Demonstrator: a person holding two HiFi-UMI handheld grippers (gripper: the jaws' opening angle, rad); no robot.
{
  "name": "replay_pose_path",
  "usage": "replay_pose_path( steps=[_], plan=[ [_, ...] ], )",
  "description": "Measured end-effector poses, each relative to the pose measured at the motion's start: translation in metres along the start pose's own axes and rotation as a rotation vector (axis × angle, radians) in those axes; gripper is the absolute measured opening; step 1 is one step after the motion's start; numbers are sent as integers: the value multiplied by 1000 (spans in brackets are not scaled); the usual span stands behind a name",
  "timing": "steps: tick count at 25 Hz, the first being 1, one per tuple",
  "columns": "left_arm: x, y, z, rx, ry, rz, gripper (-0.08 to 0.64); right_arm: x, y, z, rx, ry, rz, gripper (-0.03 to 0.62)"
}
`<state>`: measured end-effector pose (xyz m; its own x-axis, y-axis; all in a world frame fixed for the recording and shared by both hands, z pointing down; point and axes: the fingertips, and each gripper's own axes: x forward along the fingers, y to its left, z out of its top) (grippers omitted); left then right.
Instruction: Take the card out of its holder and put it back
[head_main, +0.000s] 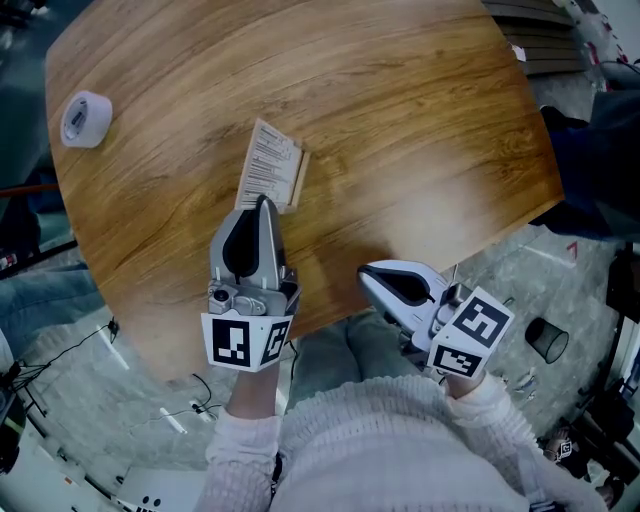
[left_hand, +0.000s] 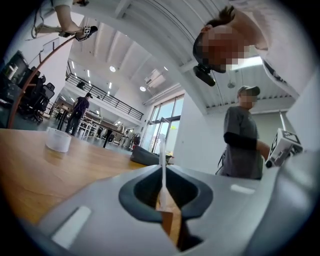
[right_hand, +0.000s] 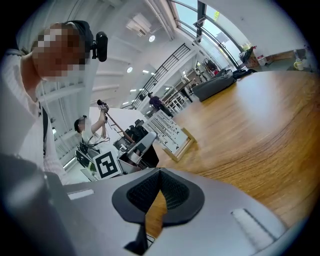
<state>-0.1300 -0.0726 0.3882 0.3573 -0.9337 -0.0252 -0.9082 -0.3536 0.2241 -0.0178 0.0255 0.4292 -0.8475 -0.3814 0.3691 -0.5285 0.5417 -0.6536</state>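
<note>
The card (head_main: 268, 160), white with printed lines, stands in its wooden holder (head_main: 297, 182) near the middle of the table (head_main: 420, 120). The holder's strip runs along the card's 3 o'clock edge in the head view. The left gripper (head_main: 264, 203) reaches in from 6 o'clock, its jaws closed on the card's near edge, which shows edge-on between them in the left gripper view. The right gripper (head_main: 366, 275) hangs at 4 o'clock of the card over the table's near rim, jaws together with nothing between them. A tape roll (head_main: 85, 118) lies at 9 o'clock, well apart.
</note>
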Motion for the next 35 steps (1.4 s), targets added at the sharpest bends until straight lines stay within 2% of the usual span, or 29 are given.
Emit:
replay_pose_path(
  steps=[8, 20, 25, 35],
  plan=[
    [2, -5, 3, -9, 5, -4, 20, -4, 2, 2, 8, 1, 2, -8],
    [-9, 1, 6, -83, 23, 21, 28, -8, 13, 19, -44, -43, 10, -8],
    [-19, -1, 31, -103, 8, 32, 26, -11, 26, 40, -96, -76, 23, -8],
    [-41, -29, 75, -54, 24, -13, 8, -12, 42, 74, -193, -154, -28, -6]
  ],
)
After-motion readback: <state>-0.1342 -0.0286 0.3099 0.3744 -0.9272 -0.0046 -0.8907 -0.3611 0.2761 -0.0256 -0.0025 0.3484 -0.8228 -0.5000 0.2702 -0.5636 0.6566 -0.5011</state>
